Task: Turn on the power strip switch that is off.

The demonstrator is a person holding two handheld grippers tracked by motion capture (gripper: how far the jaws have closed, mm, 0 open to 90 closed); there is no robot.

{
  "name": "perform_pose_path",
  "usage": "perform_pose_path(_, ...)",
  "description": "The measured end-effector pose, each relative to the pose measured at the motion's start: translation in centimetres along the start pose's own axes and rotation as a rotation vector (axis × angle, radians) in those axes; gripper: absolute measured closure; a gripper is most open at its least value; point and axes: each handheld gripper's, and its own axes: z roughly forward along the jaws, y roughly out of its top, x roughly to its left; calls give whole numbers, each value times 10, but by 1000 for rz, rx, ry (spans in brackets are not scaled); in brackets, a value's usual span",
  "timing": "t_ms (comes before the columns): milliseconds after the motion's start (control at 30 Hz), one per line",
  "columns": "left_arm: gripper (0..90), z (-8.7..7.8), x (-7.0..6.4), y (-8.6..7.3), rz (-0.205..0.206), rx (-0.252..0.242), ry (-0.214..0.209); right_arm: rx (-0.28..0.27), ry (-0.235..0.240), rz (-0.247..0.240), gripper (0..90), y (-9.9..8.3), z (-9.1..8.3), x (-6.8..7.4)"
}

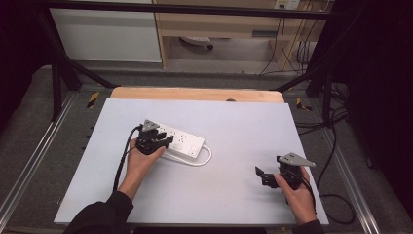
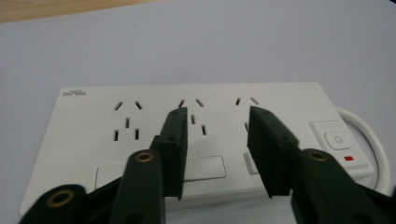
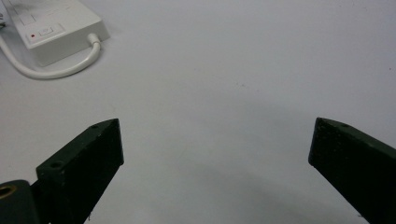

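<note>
A white power strip point(image 1: 187, 142) lies left of centre on the pale board, and its white cable point(image 1: 207, 157) curls off its right end. My left gripper point(image 1: 162, 142) hovers over the strip's near side. In the left gripper view the jaws stand a little apart above the strip point(image 2: 93, 122), with nothing between them; a power button point(image 2: 337, 139) and a red light point(image 2: 348, 158) sit at the strip's right end. My right gripper point(image 1: 263, 176) rests low at the front right, jaws wide open point(image 3: 217, 126) over bare board, with the strip point(image 3: 56, 28) far off.
The pale board point(image 1: 234, 122) covers a wooden table whose edge point(image 1: 195, 93) shows at the back. Black frame bars and floor cables point(image 1: 336, 146) run along both sides. Open board lies between the two grippers.
</note>
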Motion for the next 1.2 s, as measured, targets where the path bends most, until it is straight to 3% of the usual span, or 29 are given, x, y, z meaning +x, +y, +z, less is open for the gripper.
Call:
perform_pose_path(33, 580, 0, 0, 0, -5, -3, 0, 0, 0, 0, 35, 0, 0, 0)
perform_pose_path(133, 456, -1, 1, 1, -16, -11, 0, 1, 1, 2, 36, 0, 0, 0)
perform_pose_path(233, 391, -2, 1, 2, -24, -28, -4, 1, 1, 3, 35, 0, 0, 0)
perform_pose_path(267, 307, -2, 1, 2, -26, -27, -1, 1, 0, 4, 35, 0, 0, 0)
perform_pose_path(300, 307, -3, 2, 3, -31, -22, -2, 1, 0, 4, 35, 0, 0, 0)
perform_pose_path(433, 135, -4, 2, 5, -42, -21, 1, 0, 1, 5, 35, 0, 1, 0)
perform_pose_path(700, 113, -12, 7, 9, -66, -70, 4, -1, 3, 10, 35, 0, 1, 0)
perform_pose_path(833, 113, -16, 10, 10, -70, -67, 19, -2, 3, 13, 34, 0, 1, -1)
perform_pose_path(1200, 90, -31, 14, 10, -71, -66, -1, 0, 0, 4, 34, 0, 1, -1)
